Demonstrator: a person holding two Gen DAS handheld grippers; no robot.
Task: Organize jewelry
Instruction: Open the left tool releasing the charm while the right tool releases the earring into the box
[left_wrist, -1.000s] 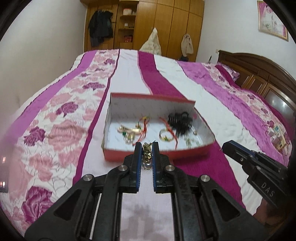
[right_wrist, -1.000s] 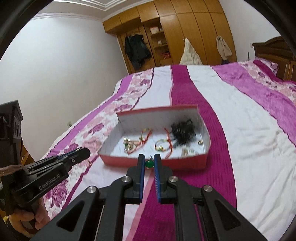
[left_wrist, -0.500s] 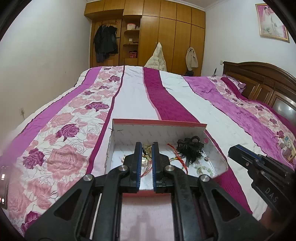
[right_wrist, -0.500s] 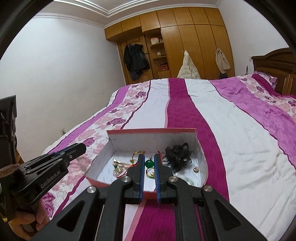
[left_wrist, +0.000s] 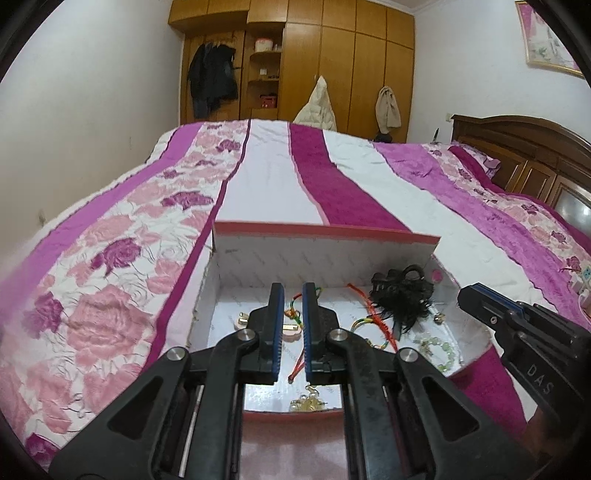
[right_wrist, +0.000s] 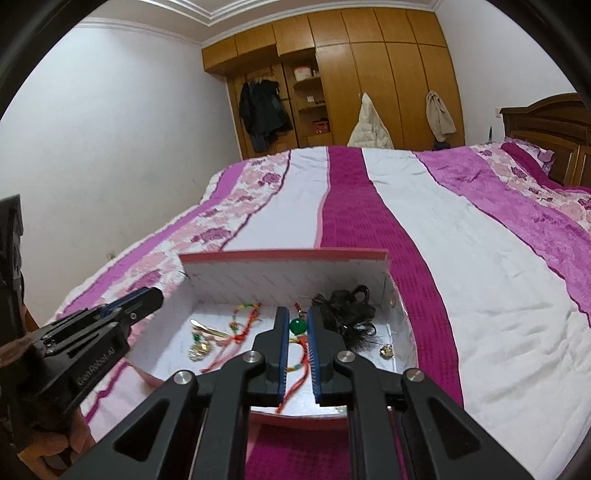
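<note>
A white box with a red rim (left_wrist: 325, 258) (right_wrist: 284, 273) lies open on the bed. It holds red cord bracelets (left_wrist: 373, 317), gold pieces (right_wrist: 199, 350) and a black feathery hair clip (left_wrist: 402, 295) (right_wrist: 347, 310). My left gripper (left_wrist: 292, 295) is over the box, shut. A gold and pearl piece (left_wrist: 308, 400) dangles low under its fingers, near the box's front wall; the pinch point is hard to make out. My right gripper (right_wrist: 298, 317) hangs over the box, shut on a round green pendant (right_wrist: 298, 326). Each gripper shows in the other's view (left_wrist: 467, 295) (right_wrist: 153, 295).
The bed carries a quilt (left_wrist: 332, 192) in pink, white and magenta stripes. A wooden headboard (left_wrist: 524, 147) is at the right, a wardrobe (right_wrist: 369, 81) with hanging clothes stands beyond the bed, and a white wall is at the left. Small items (left_wrist: 585, 280) lie at the bed's right edge.
Both grippers have moved forward and a little down, from in front of the box's near wall to above its inside. The gold piece now shows lower between the left fingers.
</note>
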